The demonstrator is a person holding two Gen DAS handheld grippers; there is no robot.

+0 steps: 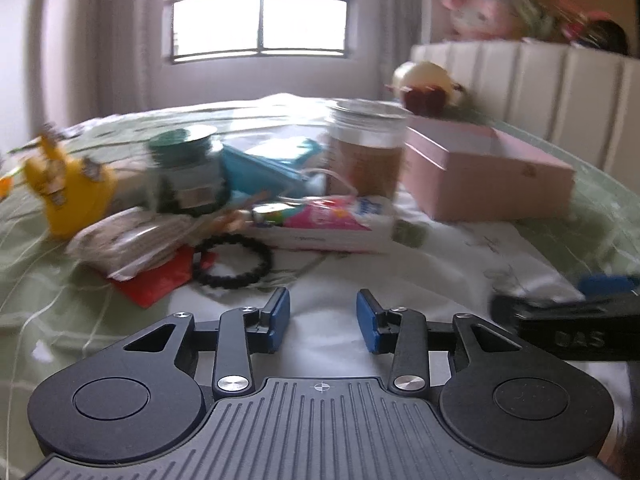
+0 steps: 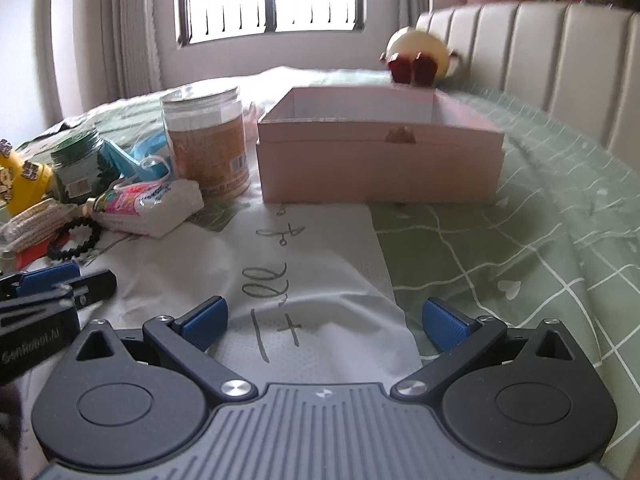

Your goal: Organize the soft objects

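Observation:
An open pink box (image 2: 380,160) stands on the bed; it also shows in the left wrist view (image 1: 488,172). A heap lies to its left: a white tissue pack (image 1: 324,220) (image 2: 148,204), a yellow plush (image 1: 68,188) (image 2: 20,180), a folded beige cloth (image 1: 128,240) (image 2: 32,216), a black bead bracelet (image 1: 232,260) (image 2: 74,240) and a blue pouch (image 1: 268,164). My left gripper (image 1: 323,318) is open and empty, just short of the bracelet. My right gripper (image 2: 325,322) is wide open and empty over the white sheet, facing the box.
A clear jar with brown label (image 1: 366,148) (image 2: 208,144) and a green-lidded jar (image 1: 184,168) (image 2: 78,168) stand in the heap. A red card (image 1: 156,280) lies under the cloth. A round plush (image 2: 416,56) sits by the padded headboard (image 2: 540,40).

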